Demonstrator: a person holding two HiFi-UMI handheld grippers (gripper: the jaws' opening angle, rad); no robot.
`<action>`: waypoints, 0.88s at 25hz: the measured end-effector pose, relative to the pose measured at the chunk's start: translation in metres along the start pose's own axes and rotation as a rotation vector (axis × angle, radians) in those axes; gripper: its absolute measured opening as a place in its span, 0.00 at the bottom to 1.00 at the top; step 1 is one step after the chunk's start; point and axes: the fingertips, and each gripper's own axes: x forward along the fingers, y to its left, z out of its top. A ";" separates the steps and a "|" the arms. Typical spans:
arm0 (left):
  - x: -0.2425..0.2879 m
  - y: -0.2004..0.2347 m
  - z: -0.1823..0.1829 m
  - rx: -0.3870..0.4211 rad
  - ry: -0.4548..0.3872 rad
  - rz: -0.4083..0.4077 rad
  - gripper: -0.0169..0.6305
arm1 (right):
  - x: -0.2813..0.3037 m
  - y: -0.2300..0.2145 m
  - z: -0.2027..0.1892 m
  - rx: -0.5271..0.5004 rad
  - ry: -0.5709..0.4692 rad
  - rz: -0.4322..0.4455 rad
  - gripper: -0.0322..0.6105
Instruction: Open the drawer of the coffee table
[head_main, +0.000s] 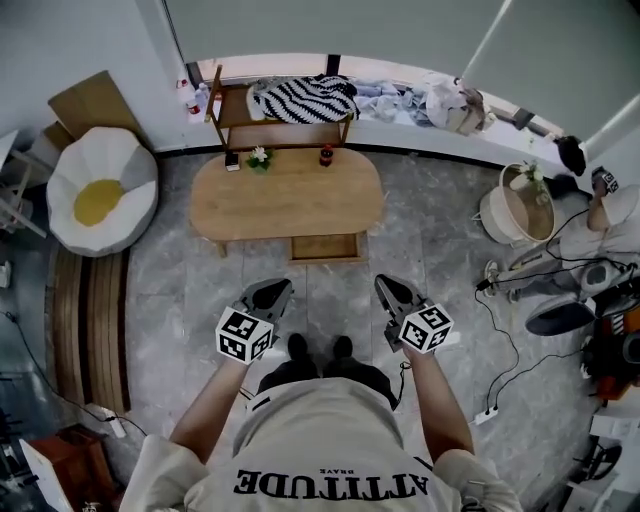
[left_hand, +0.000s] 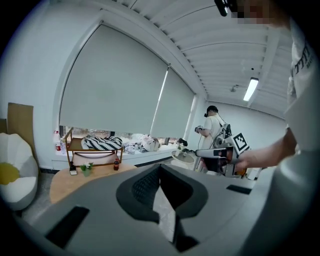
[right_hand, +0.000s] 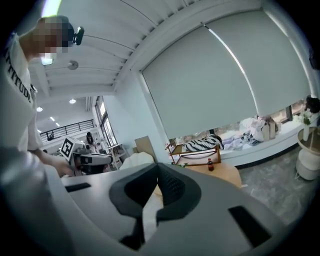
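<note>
The oval wooden coffee table (head_main: 285, 195) stands ahead of me, and its drawer (head_main: 323, 247) sticks out from the near side, pulled open. A small plant (head_main: 260, 156) and a dark bottle (head_main: 326, 155) sit on its far edge. Both grippers are held up in front of my waist, well short of the table. My left gripper (head_main: 274, 293) is shut and empty, its fingers meeting at the tip (left_hand: 160, 167). My right gripper (head_main: 390, 290) is likewise shut with nothing in it (right_hand: 157, 167). The tabletop shows beyond the jaws in the left gripper view (left_hand: 65, 182) and the right gripper view (right_hand: 227, 175).
Behind the table stands a wooden shelf (head_main: 225, 100) with a striped cloth (head_main: 300, 100). An egg-shaped beanbag (head_main: 100, 190) lies at the left. At the right are a round white basket (head_main: 520, 205), another person (head_main: 600, 210), and cables with a power strip (head_main: 487, 412).
</note>
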 end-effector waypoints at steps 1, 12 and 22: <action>-0.002 -0.001 0.004 0.002 -0.009 0.010 0.06 | -0.006 0.000 0.004 -0.021 -0.010 -0.013 0.08; -0.018 -0.021 0.041 0.060 -0.110 0.134 0.06 | -0.077 -0.022 0.046 -0.177 -0.115 -0.143 0.08; -0.017 -0.022 0.059 0.084 -0.146 0.180 0.06 | -0.083 -0.040 0.068 -0.281 -0.138 -0.198 0.08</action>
